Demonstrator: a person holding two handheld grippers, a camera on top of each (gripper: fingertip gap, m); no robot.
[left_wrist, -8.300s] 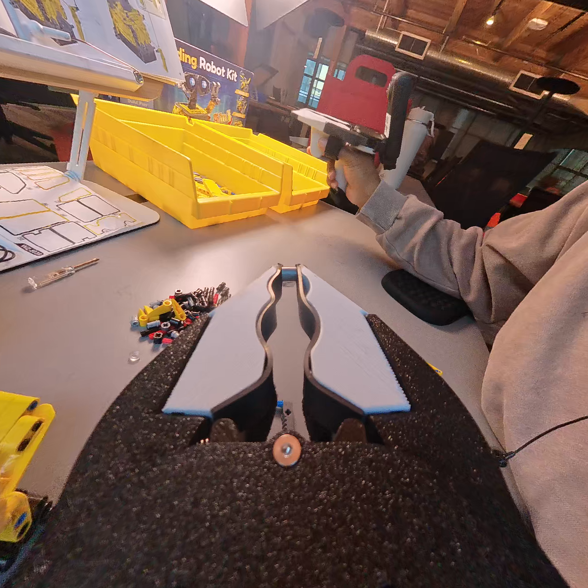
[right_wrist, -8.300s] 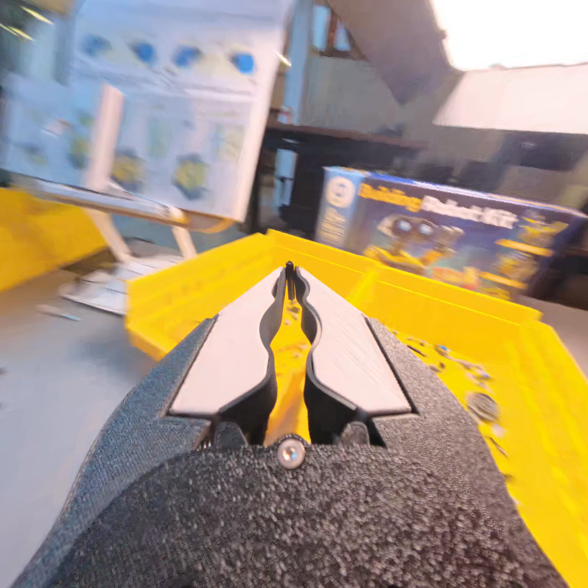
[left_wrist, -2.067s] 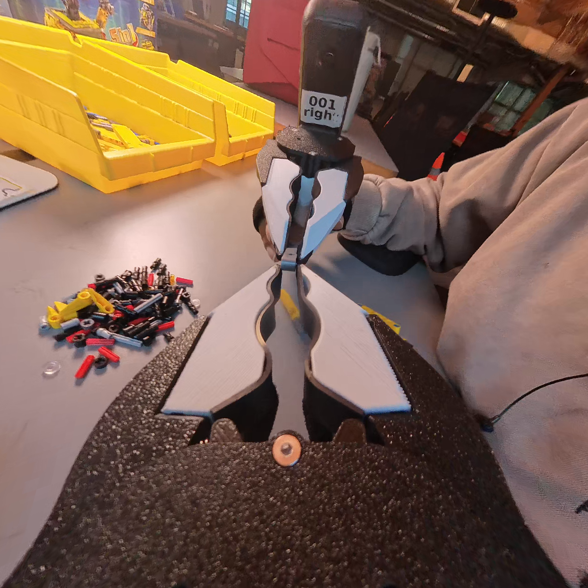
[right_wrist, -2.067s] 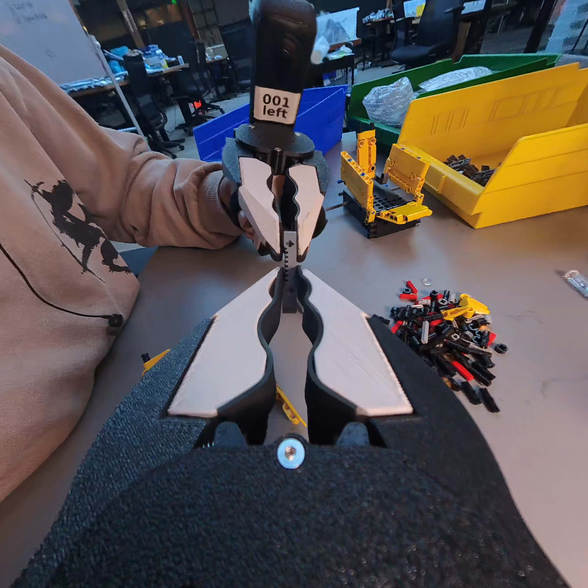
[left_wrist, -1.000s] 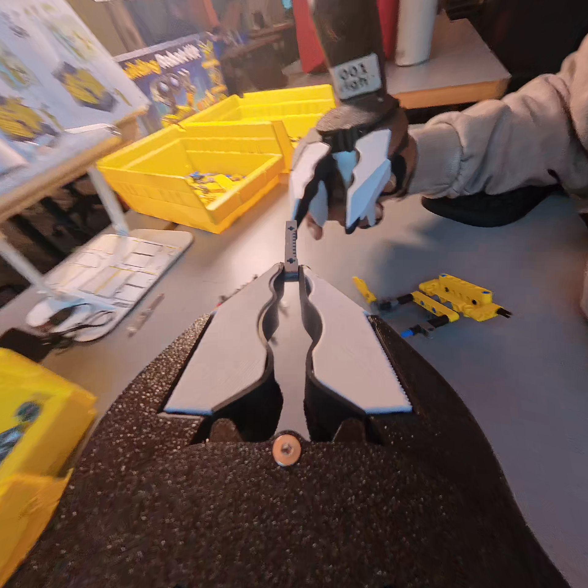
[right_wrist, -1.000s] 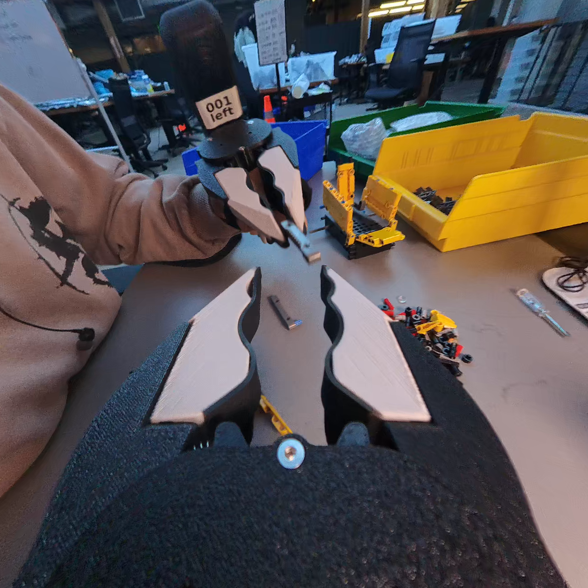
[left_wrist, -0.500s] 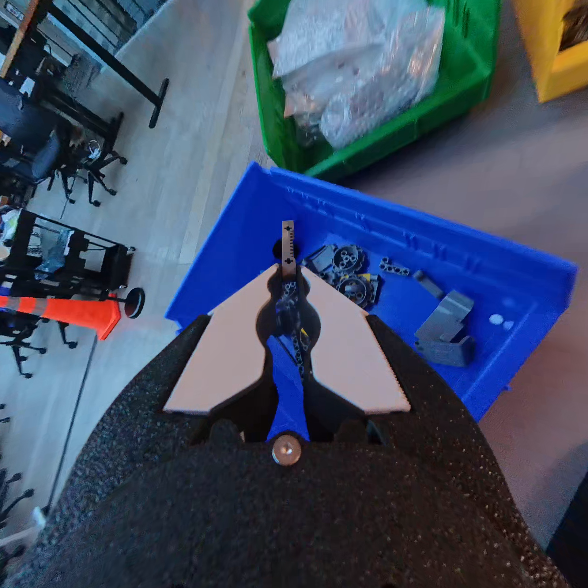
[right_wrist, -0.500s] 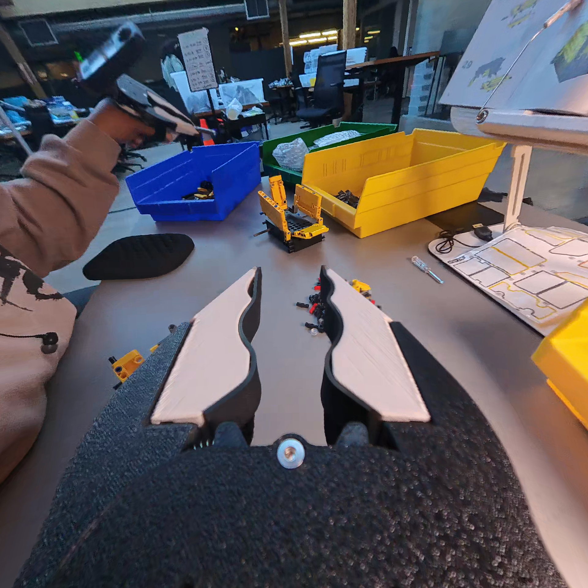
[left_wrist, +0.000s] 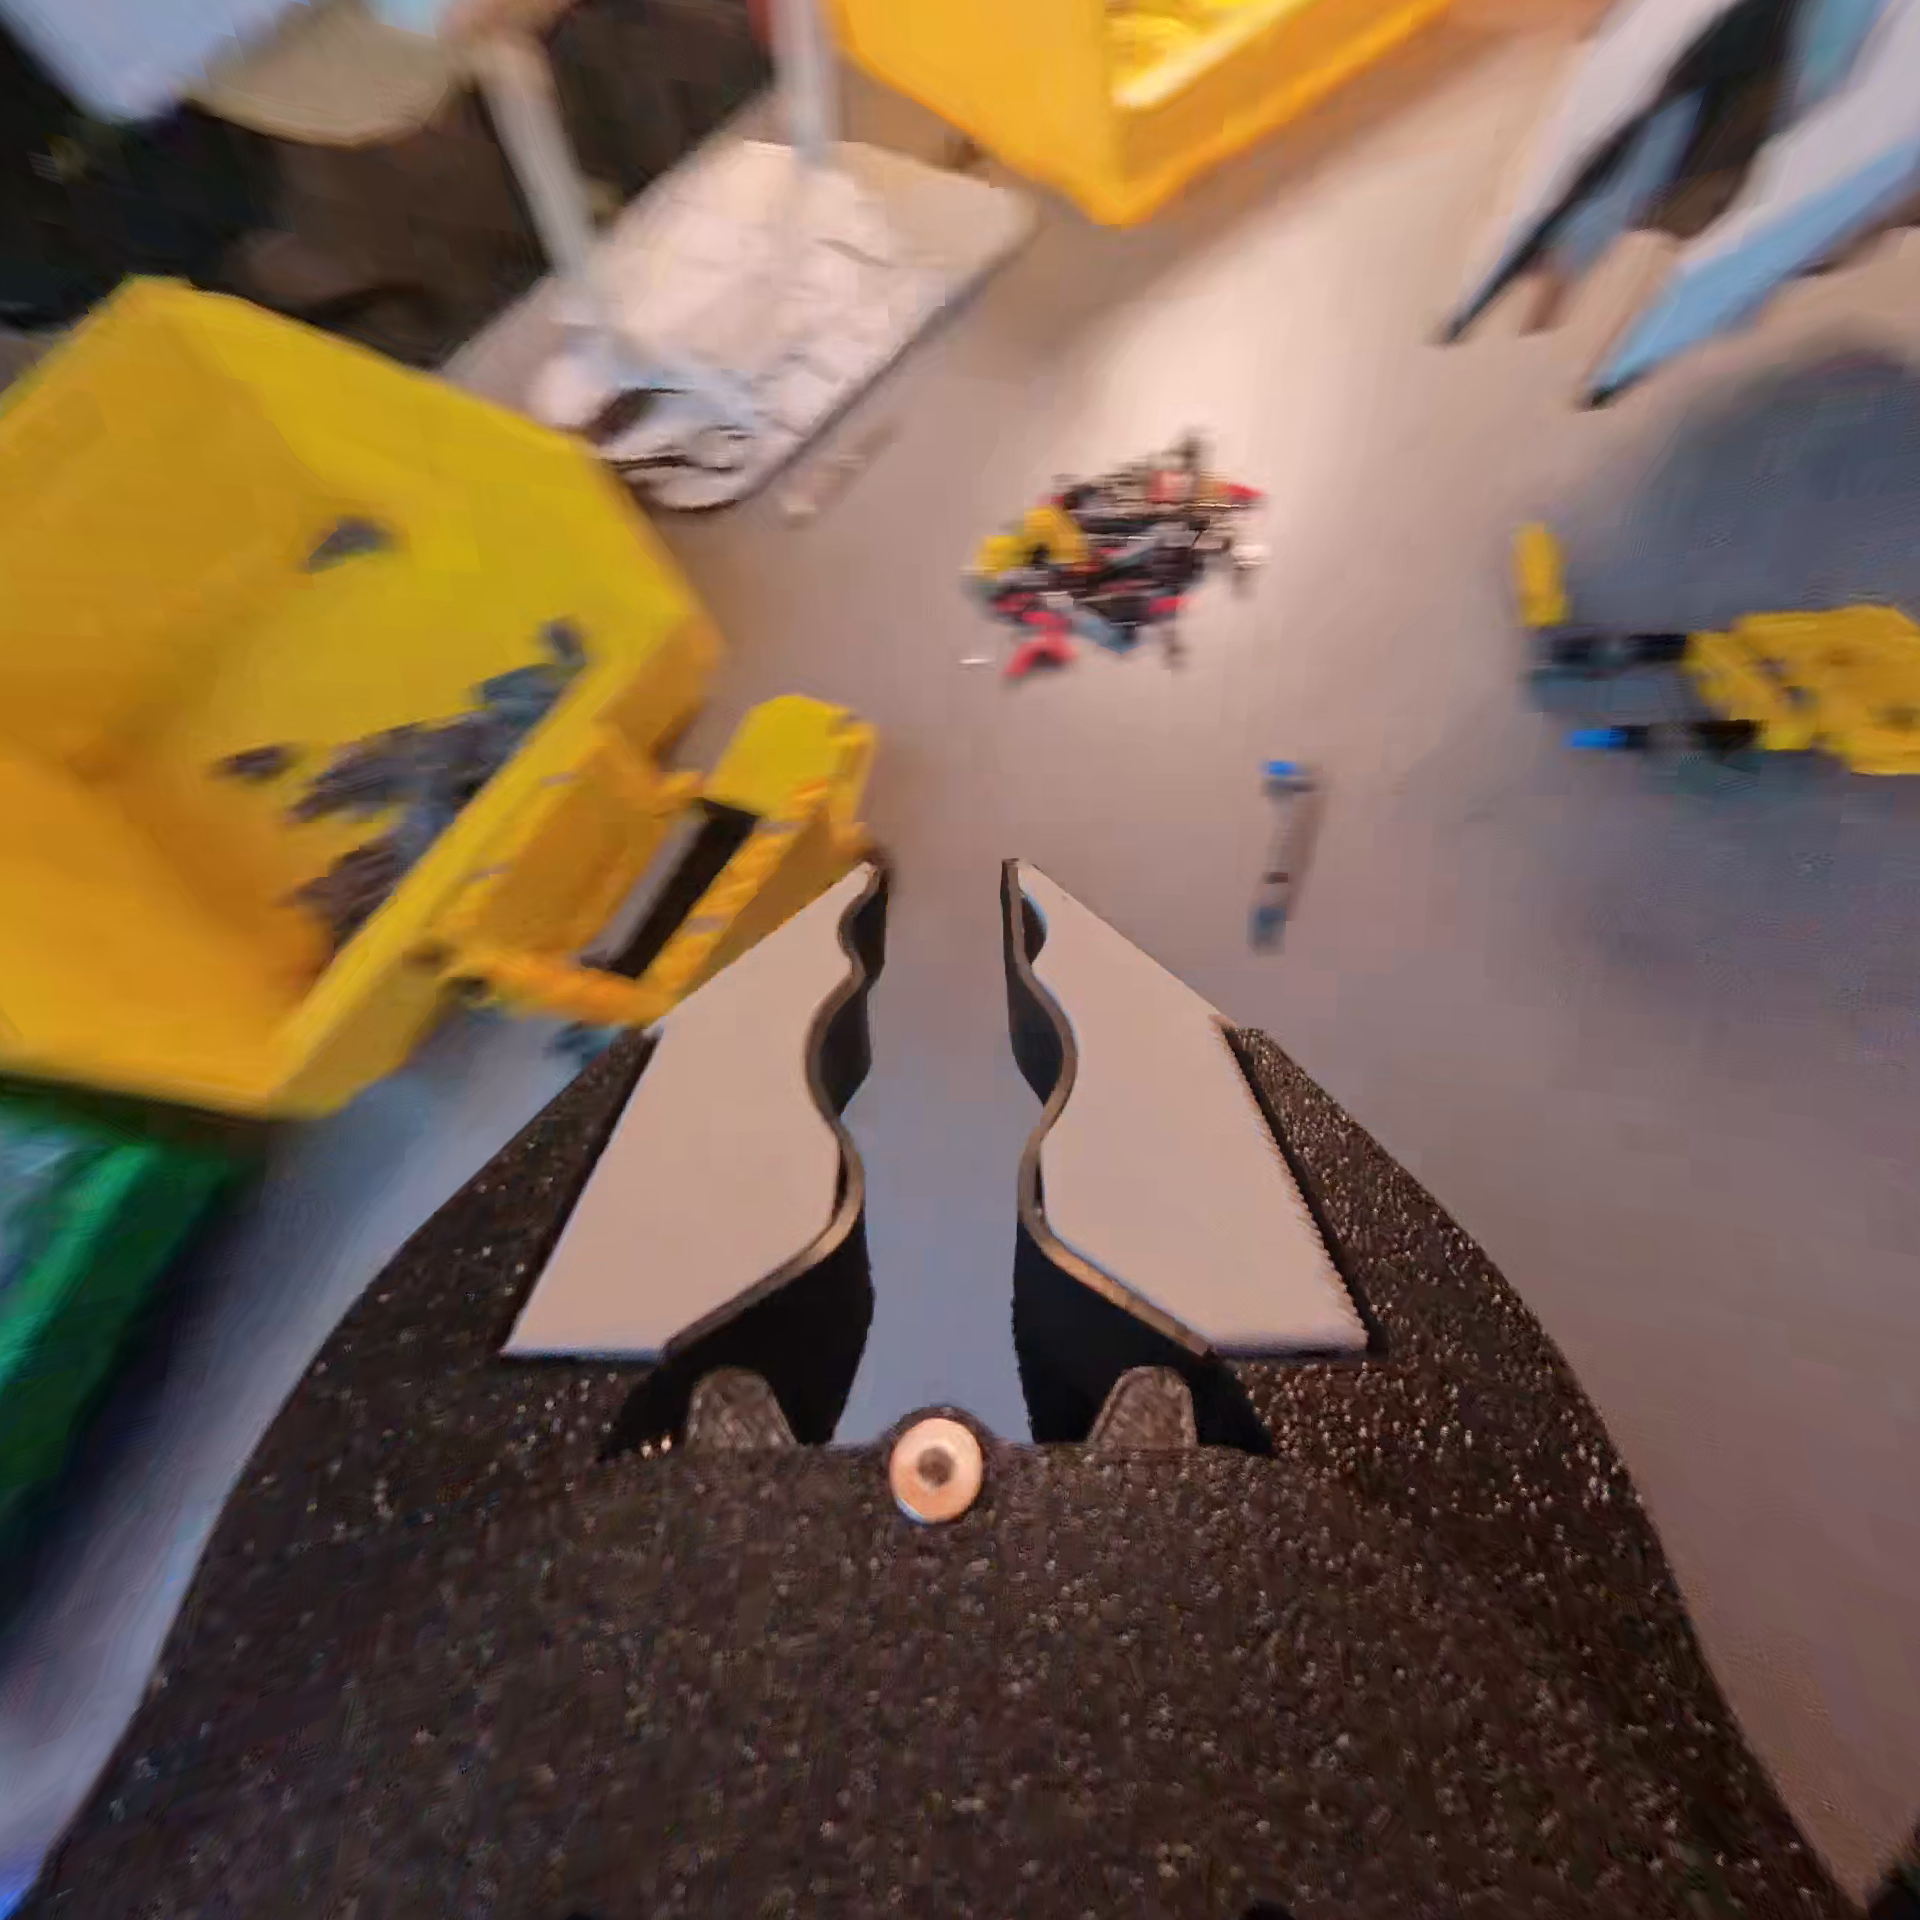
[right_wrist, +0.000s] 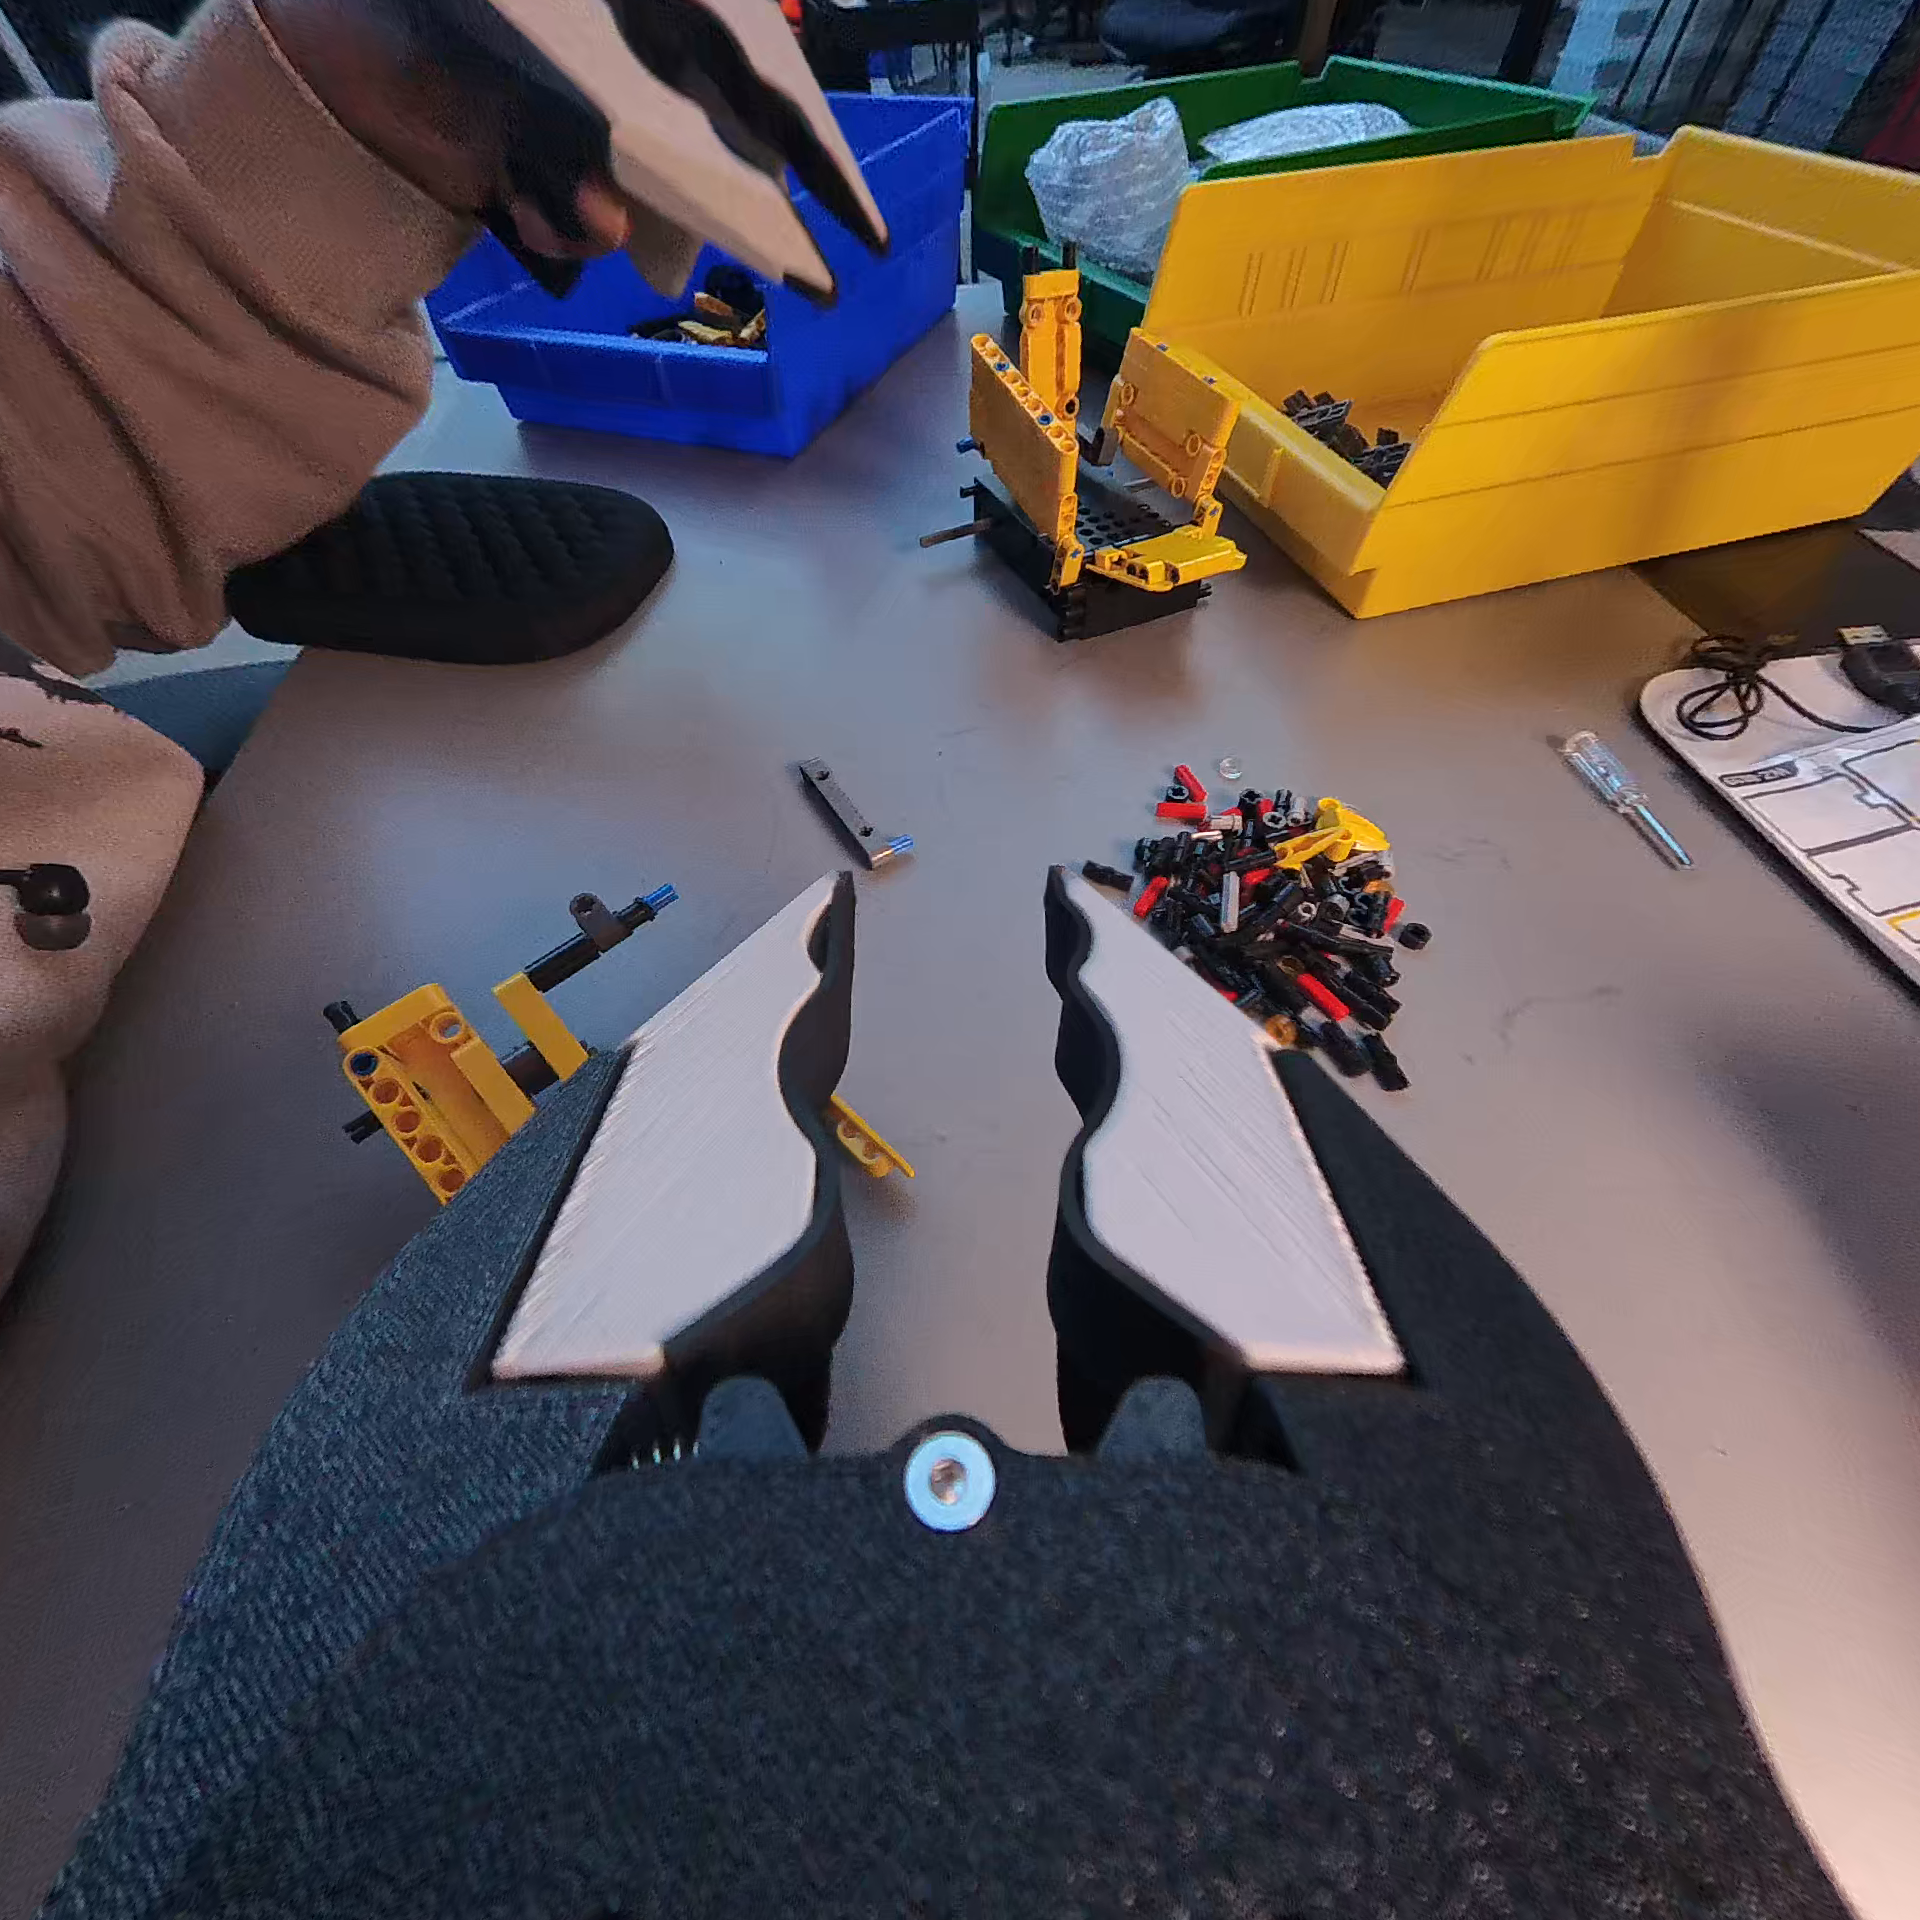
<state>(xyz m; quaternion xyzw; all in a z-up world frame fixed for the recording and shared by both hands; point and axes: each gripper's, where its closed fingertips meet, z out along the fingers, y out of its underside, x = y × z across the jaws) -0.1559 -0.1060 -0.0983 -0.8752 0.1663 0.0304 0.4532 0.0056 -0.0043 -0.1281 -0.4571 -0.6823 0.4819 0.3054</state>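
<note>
My left gripper is open and empty, low over the grey table, in a motion-blurred view. It also shows at the top left of the right wrist view, above the blue bin. A yellow-and-black partial build is just left of its fingertips. My right gripper is open and empty above the table. A grey beam with a blue pin lies just beyond its left finger. A pile of small black, red and yellow parts lies beside its right finger. A yellow subassembly on black axles lies to the left.
A yellow bin and a green bin with plastic bags stand at the back. A black wrist rest, a clear screwdriver, a white parts mat with a cable, and a person's sleeve are around. There is about 20 cm between the tips of the two grippers. From my right tips it is roughly 25 cm to the clear screwdriver; from my left, 30 cm.
The left gripper held a grey beam over the blue bin half a second ago; it is now open, empty and swung back over the table. The right gripper stayed open and tilted down.
</note>
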